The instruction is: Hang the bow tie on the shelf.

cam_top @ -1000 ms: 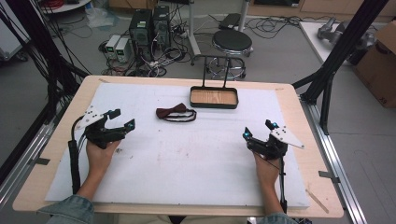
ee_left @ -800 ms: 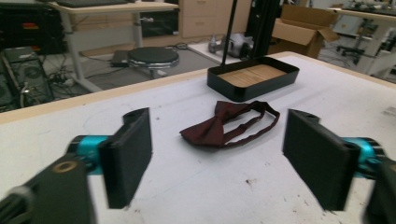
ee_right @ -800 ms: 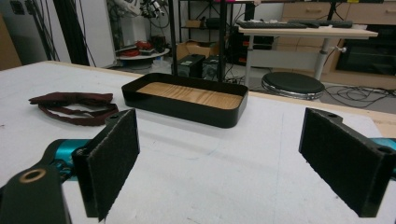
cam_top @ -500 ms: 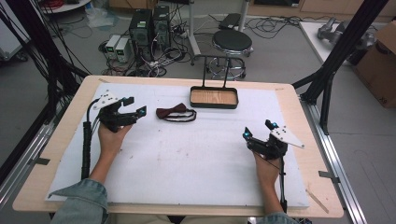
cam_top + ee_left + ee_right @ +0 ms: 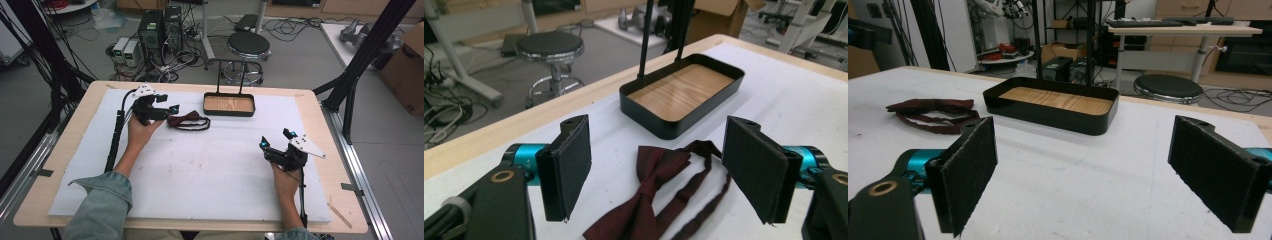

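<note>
Left gripper (image 5: 659, 165) jaws spread wide, just been closing a little, pads either side of the dark red bow tie (image 5: 649, 200) but not pressing it; nothing pinched yet. In the high view the left gripper (image 5: 167, 111) sits right at the bow tie's (image 5: 189, 121) near end, its strap looped toward the tray. Right gripper (image 5: 1098, 175) jaws also spread wide and empty, hovering over bare white mat; in the high view it (image 5: 276, 141) is well apart from the tie, at the right side of the table. Judgement: reach is done, grasp not yet made, so the pick-up and any placing are all left; likely goal is the black tray with wooden floor (image 5: 229, 112), empty, just beyond the tie. Surface: white foam mat (image 5: 210, 180) with faint scuffs, laid on a light wooden table (image 5: 330, 175) with metal rails along the sides. Room: grey floor, round black stool (image 5: 248, 46) behind the table, computer boxes and tangled cables (image 5: 160, 30) at back left, black frame posts, a cardboard box (image 5: 407, 70) at right.
</note>
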